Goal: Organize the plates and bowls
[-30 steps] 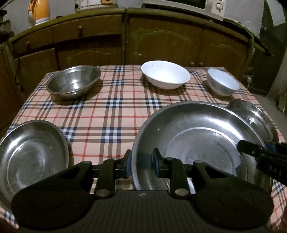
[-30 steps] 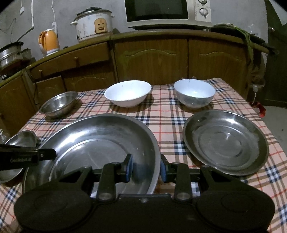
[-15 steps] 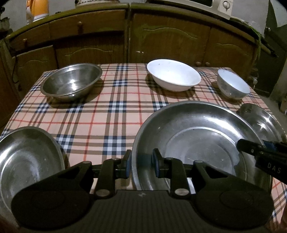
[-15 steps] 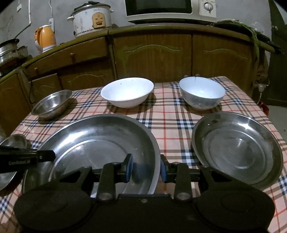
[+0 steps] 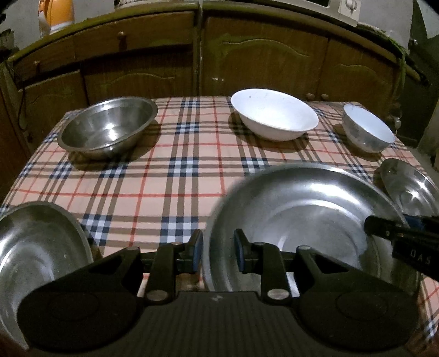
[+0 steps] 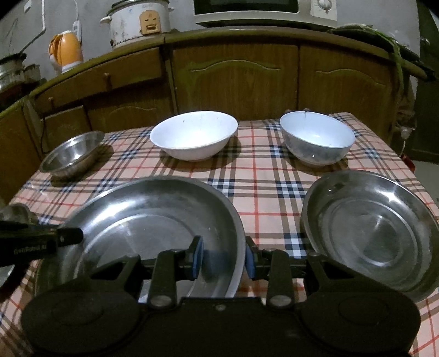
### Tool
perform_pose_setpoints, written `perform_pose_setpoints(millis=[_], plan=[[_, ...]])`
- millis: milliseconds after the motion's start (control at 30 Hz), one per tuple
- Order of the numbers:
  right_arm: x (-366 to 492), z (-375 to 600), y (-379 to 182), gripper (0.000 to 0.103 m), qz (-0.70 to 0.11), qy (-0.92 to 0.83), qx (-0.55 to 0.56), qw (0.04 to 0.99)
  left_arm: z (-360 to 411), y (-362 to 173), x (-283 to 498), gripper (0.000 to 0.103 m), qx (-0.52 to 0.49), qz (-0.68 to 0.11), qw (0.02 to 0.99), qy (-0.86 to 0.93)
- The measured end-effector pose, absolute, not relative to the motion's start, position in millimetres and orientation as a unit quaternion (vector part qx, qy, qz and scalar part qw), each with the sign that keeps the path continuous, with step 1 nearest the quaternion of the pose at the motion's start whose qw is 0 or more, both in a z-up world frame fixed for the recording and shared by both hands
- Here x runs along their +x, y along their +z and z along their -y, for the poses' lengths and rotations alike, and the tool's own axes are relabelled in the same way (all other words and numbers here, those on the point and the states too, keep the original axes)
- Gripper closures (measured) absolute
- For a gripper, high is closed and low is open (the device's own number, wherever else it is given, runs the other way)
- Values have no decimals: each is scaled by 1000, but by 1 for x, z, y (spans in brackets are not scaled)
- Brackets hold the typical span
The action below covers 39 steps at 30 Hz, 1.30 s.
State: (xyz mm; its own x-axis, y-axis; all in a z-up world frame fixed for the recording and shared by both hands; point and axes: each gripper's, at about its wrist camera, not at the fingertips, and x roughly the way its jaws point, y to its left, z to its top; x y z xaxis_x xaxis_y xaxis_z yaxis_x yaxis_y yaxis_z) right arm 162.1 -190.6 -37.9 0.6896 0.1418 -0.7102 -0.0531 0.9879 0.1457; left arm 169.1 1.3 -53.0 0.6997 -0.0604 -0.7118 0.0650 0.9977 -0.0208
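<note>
- Checked tablecloth (image 6: pixel 263 178) — peach ground crossed with navy, red and brown lines, covering the whole table top.
- Wooden cabinets (image 6: pixel 236 79) — a run of brown doors with arched panels and small round knobs, standing directly behind the table.
- Rice cooker (image 6: pixel 137 22) — white, worn, on the counter above the cabinets.
- Orange kettle (image 6: pixel 65 53) — on the counter, left of the rice cooker.
- Microwave (image 6: pixel 263 12) — white, on the counter at upper right; only its lower part shows.
- Metal pots (image 6: pixel 11 71) — at the far left edge of the counter, partly cut off.
</note>
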Motion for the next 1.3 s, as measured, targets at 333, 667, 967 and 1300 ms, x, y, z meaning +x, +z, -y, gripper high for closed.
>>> perform_pose_setpoints(millis=[333,667,967,1300], plan=[[161,196,-41,45,-390,25,40,919,-2,-51,167,77,-1,-385,922,-36],[140,188,-8,23,-356,33,52,932,-10,-34,143,34,-15,-384,923,-22],[128,162,6,21,-361,37,50,931,-28,-15,121,7,-28,-373,927,0],[112,131,22,21,-347,70,42,934,-47,0,102,0,-34,-360,932,17]])
